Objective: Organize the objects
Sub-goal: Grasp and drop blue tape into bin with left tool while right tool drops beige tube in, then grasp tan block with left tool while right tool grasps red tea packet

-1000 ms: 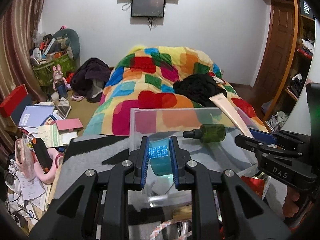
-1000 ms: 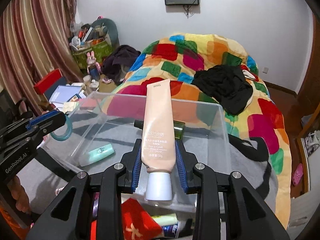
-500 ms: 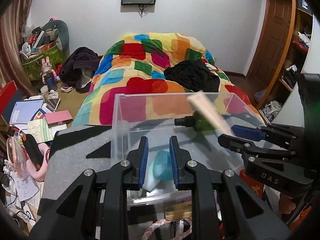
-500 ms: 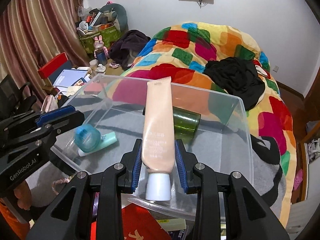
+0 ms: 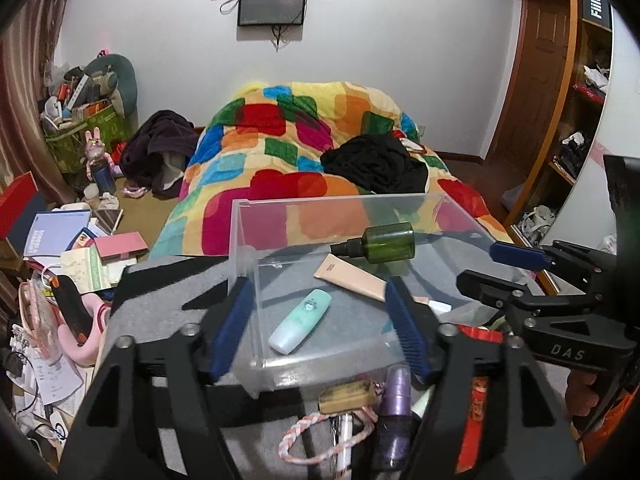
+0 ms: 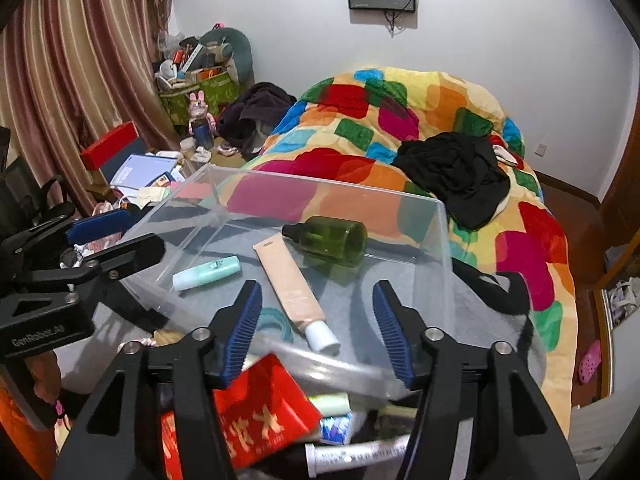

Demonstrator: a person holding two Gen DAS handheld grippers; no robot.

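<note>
A clear plastic box stands on a grey surface. In it lie a green bottle, a beige tube, a mint tube and a teal roll. My left gripper is open and empty at the box's near wall. My right gripper is open and empty just above the beige tube's white cap.
Loose items lie in front of the box: a purple bottle, a braided cord, a red packet, a white tube. A bed with a colourful quilt lies behind. Clutter covers the floor at the left.
Both grippers have opened. The left one has let the teal roll fall into the box; the right one has let go of the beige tube, which now lies in the box.
</note>
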